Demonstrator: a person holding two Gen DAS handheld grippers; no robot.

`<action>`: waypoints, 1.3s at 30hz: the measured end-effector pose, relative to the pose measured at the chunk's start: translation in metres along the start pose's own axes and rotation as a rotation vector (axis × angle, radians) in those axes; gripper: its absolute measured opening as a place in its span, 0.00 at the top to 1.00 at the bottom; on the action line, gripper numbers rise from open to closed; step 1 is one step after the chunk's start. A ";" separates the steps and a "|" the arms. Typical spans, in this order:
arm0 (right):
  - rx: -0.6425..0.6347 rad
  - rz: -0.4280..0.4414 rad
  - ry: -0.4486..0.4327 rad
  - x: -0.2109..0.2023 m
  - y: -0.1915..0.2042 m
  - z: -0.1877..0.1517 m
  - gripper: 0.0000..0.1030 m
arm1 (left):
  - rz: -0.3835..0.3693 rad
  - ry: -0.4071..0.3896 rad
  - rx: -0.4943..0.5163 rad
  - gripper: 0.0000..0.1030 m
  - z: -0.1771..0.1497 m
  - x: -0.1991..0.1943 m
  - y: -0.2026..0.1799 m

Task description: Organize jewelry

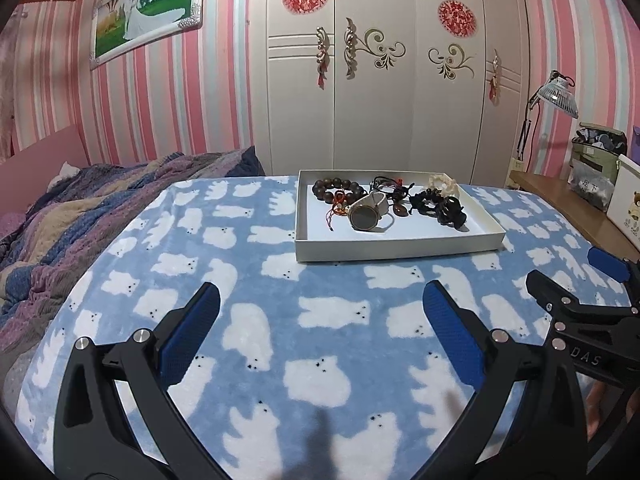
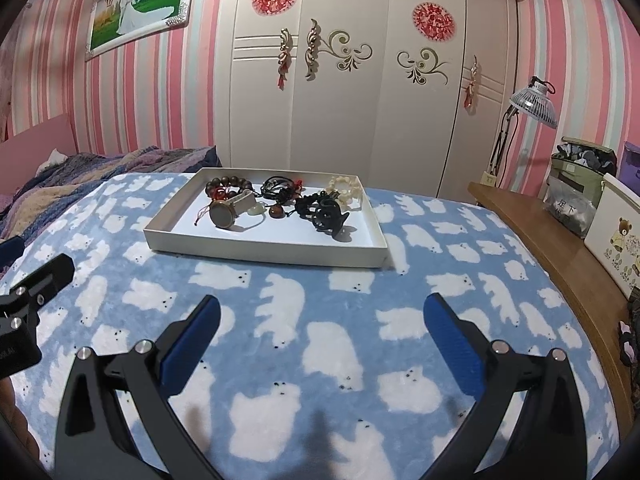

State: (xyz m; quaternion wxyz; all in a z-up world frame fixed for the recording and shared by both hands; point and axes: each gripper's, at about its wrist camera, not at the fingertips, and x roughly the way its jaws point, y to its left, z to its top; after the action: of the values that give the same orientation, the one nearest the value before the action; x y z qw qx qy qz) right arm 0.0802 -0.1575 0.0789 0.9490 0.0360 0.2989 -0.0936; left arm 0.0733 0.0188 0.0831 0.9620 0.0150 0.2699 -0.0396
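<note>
bear blanket [image 1: 320, 320]; bracelet [image 2: 347, 188] clearer right

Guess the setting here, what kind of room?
Most likely a home bedroom: a bed with a polar-bear blanket and rumpled quilt, a white wardrobe behind, and a framed wedding photo on striped wallpaper.

The left gripper [image 1: 320, 320] is built of matte black arms that taper forward into flat fingers faced with blue, finely textured pads [image 1: 188, 336]. Round silver screw heads sit at the pivots behind each pad, and slotted cut-outs open in the broad black shoulders behind those screws. The right gripper [image 2: 320, 332] has the same make: black arms, blue pads [image 2: 456, 344], silver screws. Seen from the left wrist, its black body [image 1: 584, 332] bears pale letters reading "DAS" just below its screws
</note>
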 end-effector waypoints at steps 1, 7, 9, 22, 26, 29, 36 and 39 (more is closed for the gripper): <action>0.001 0.001 0.001 0.000 0.000 0.000 0.02 | 0.000 0.001 -0.001 0.03 0.000 0.000 0.000; 0.009 -0.003 0.005 0.002 -0.002 -0.001 0.02 | 0.005 -0.006 0.008 0.03 0.000 -0.001 -0.001; 0.008 -0.004 0.004 0.002 -0.002 -0.001 0.02 | 0.000 -0.003 0.008 0.03 0.000 -0.001 -0.001; 0.008 -0.006 0.004 0.002 -0.002 -0.001 0.02 | 0.003 -0.002 0.008 0.03 -0.001 -0.001 0.001; 0.008 -0.007 0.003 0.002 -0.002 -0.001 0.02 | 0.000 0.003 0.007 0.03 0.000 -0.001 0.001; 0.009 -0.005 0.005 0.002 -0.002 -0.001 0.02 | 0.012 -0.008 0.015 0.03 0.000 -0.003 -0.001; 0.005 -0.010 0.006 0.002 -0.002 -0.002 0.02 | 0.010 -0.007 0.016 0.03 0.000 -0.002 -0.001; 0.003 -0.016 0.004 0.002 -0.002 -0.002 0.02 | 0.013 -0.008 0.016 0.03 0.000 -0.002 -0.001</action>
State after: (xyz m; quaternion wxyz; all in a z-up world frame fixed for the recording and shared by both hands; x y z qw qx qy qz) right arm 0.0803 -0.1596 0.0759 0.9476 0.0354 0.3010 -0.1014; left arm 0.0717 0.0178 0.0837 0.9631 0.0245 0.2655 -0.0355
